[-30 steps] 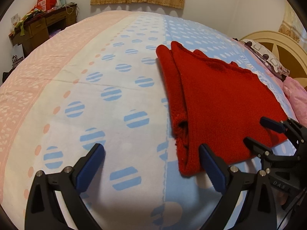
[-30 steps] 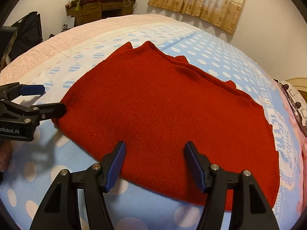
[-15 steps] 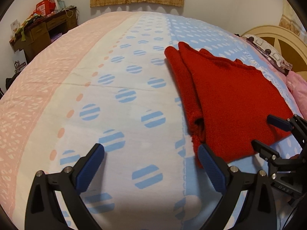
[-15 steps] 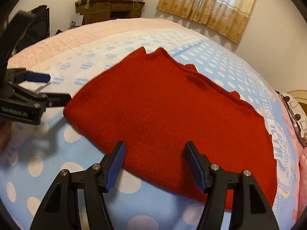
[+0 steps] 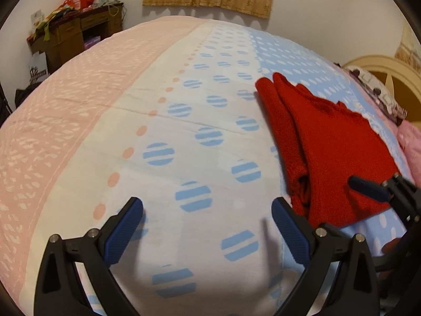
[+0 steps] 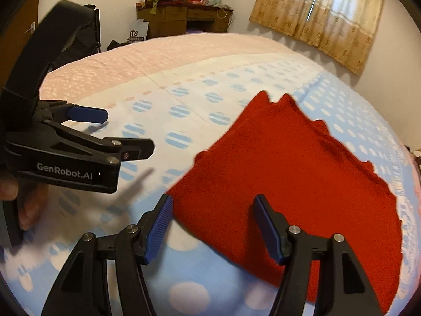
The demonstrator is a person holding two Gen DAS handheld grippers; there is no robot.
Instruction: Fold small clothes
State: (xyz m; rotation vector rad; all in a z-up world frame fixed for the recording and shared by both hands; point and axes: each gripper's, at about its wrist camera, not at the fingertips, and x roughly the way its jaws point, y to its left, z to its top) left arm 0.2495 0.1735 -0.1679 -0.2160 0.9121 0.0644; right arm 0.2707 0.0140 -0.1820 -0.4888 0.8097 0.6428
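Red knit garment [image 6: 289, 173] lies folded flat on the bed [image 5: 163, 121], toward the blue dotted side of the sheet, with a doubled, rolled edge showing along its left side in the left wrist view. Nearest in the right wrist view, the right hand-held gripper [image 6: 213, 226] hangs over the garment's near hem with nothing between its pads; its jaws are closing a little, yet no cloth is caught. The left hand-held gripper [image 5: 208, 234] is released and wide, poised over bare sheet just left of the garment's near corner, and grasps nothing. Judging by how the piece lies, the step in hand looks like setting up the next fold, or leaving a finished one; which of the two cannot be told. To do another fold well, each gripper would want to come down onto a near corner and pinch all layers together, since the rolled left edge [image 5: 297, 173] looks thick and could slip apart if only the top layer is taken. Both corners should then rise and travel evenly toward the far scalloped edge [image 6: 318, 123], so the fold line stays straight and the knit does not skew. Farther off stand a cluttered wooden desk [image 6: 184, 18] and curtains [image 6: 321, 13], well clear of the work.
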